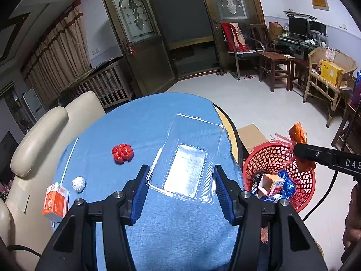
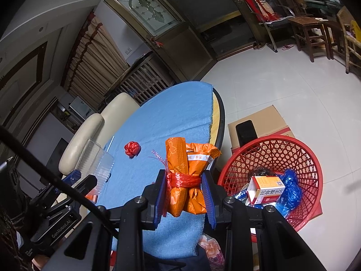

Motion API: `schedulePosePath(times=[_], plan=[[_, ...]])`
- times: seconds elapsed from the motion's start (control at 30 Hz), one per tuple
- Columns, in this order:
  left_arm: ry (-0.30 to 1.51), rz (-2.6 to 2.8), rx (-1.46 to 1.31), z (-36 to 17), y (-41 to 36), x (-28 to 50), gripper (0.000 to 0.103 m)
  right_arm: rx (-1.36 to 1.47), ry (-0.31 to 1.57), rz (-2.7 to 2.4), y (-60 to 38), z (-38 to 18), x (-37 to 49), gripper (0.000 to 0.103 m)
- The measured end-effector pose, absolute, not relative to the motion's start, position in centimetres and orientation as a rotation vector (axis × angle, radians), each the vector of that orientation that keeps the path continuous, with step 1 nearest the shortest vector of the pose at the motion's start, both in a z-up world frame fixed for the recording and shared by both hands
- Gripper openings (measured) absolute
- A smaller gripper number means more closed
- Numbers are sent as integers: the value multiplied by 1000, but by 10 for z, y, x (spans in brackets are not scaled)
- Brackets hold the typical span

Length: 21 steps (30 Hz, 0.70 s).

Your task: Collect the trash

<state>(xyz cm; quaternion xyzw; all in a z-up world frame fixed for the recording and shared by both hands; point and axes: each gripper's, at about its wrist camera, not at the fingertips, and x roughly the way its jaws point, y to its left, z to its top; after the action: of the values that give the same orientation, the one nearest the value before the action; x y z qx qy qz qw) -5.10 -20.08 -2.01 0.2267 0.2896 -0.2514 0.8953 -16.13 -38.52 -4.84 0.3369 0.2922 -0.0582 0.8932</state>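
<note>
My left gripper (image 1: 180,169) is shut on a clear plastic tray (image 1: 189,155), its blue pads pressed against the tray's two long sides above the blue tablecloth (image 1: 140,117). In the right wrist view the same tray (image 2: 97,158) shows tilted at the left edge. My right gripper (image 2: 182,176) is shut on an orange wrapper bundle (image 2: 180,158) tied with red netting, near the table's right edge beside the red basket (image 2: 270,139). A red crumpled wrapper (image 1: 121,153), a white paper ball (image 1: 79,184) and an orange-and-white box (image 1: 56,201) lie on the cloth.
The red mesh basket (image 1: 255,164) stands on the floor right of the table and holds a small carton and blue plastic. A cardboard box (image 2: 259,117) lies behind it. A cream chair (image 1: 38,140) adjoins the table's left side. A thin white stick (image 1: 70,155) lies on the cloth.
</note>
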Motion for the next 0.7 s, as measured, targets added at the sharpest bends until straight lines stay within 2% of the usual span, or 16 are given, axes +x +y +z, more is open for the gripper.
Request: schedulePosePath(times=[0.7], plan=[[638,-567,497,-27,-221,-55,58,762,591,-176,-418,-60,-179,33]])
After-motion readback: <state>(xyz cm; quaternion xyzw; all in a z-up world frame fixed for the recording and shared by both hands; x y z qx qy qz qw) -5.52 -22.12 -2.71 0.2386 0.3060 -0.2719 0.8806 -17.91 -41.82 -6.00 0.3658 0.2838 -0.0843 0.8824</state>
